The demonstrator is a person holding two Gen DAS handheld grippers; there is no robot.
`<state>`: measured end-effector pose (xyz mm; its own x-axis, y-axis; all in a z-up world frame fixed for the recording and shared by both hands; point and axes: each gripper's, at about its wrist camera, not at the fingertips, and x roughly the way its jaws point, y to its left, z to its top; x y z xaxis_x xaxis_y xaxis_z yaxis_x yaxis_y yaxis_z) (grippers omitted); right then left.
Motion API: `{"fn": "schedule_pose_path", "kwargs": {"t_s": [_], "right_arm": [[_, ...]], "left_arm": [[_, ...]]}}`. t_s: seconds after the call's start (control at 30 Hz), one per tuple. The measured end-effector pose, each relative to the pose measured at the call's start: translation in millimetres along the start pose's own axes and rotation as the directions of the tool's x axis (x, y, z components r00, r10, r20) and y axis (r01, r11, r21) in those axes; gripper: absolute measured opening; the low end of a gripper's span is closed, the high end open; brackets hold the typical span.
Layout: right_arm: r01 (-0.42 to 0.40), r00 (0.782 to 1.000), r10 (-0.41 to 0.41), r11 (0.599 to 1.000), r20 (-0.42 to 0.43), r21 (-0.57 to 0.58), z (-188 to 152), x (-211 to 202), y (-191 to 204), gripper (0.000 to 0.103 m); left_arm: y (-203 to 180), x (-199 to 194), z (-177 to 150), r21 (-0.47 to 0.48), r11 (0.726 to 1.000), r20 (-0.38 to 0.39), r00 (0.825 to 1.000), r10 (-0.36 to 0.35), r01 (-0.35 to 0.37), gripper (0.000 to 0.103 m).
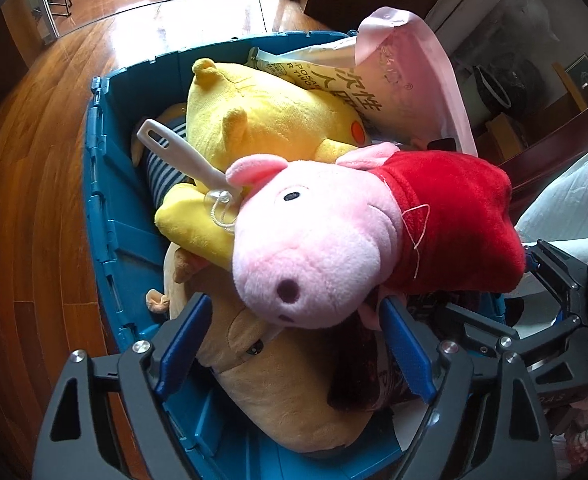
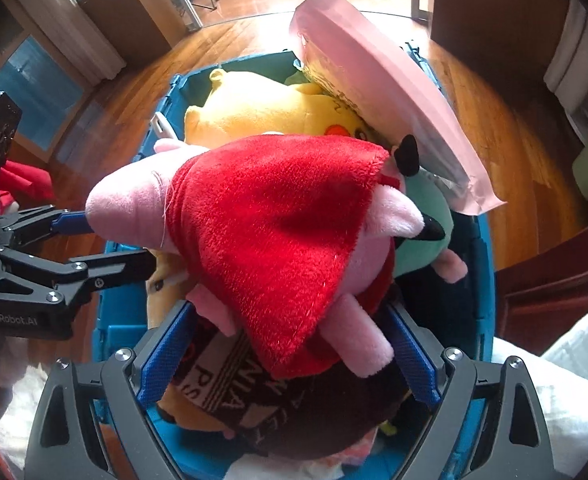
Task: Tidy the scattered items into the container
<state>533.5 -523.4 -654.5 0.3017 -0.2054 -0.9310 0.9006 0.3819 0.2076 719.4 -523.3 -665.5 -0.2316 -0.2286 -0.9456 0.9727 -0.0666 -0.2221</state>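
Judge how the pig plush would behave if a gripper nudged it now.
The pig plush looks soft, so it would probably dent rather than slide. Perched atop the piled toys in the blue bin, it might roll or tip sideways.

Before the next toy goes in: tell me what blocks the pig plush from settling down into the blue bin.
The pig plush lies atop a full pile: the yellow plush and tan plush beneath it keep it near the blue bin rim. Both tongs stand open, clear of it.
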Motion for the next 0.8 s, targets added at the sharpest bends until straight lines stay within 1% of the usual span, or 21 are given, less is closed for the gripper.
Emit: {"fn": "schedule_pose_path", "kwargs": {"t_s": [0.03, 0.1, 0.2, 0.37, 0.5, 0.8], "right_arm": [[0.01, 1.0, -0.01, 1.0, 0.001, 0.002, -2.2, -4.8, 1.1, 0.095], [0.026, 1.0, -0.026, 1.0, 0.0, 0.008, -6.3, -15.0, 3.3, 0.101], [0.016, 1.0, -0.016, 0.999, -0.004, 0.035, -11.2, -30.5, 7.1, 0.101], [0.033, 0.999, -0.033, 0.998, -0.004, 0.051, -18.0, -61.8, 17.5, 0.101], [0.043, 0.999, -0.043, 0.996, -0.002, 0.076, -17.7, -94.9, 24.6, 0.101], [0.06, 0.998, -0.063, 0.994, 0.03, 0.087, -18.2, -186.1, 61.9, 0.101]], "left_arm": [[-0.9, -5.3, -1.6, 0.004, 1.0, 0.0, 1.0, -0.003, 0.003, 0.103], [-4.8, -17.8, -6.0, 0.012, 1.0, -0.005, 1.0, 0.0, 0.0, 0.103], [-12.0, -37.4, -10.2, 0.023, 0.999, -0.003, 0.999, 0.035, -0.035, 0.103], [-17.3, -71.1, -12.8, -0.019, 0.997, 0.012, 0.997, 0.08, -0.08, 0.103], [-23.5, -102.1, -13.9, -0.023, 0.993, 0.008, 0.994, 0.112, -0.112, 0.103], [-53.5, -204.7, -21.9, 0.036, 0.992, 0.037, 0.992, 0.123, -0.124, 0.103]]}}
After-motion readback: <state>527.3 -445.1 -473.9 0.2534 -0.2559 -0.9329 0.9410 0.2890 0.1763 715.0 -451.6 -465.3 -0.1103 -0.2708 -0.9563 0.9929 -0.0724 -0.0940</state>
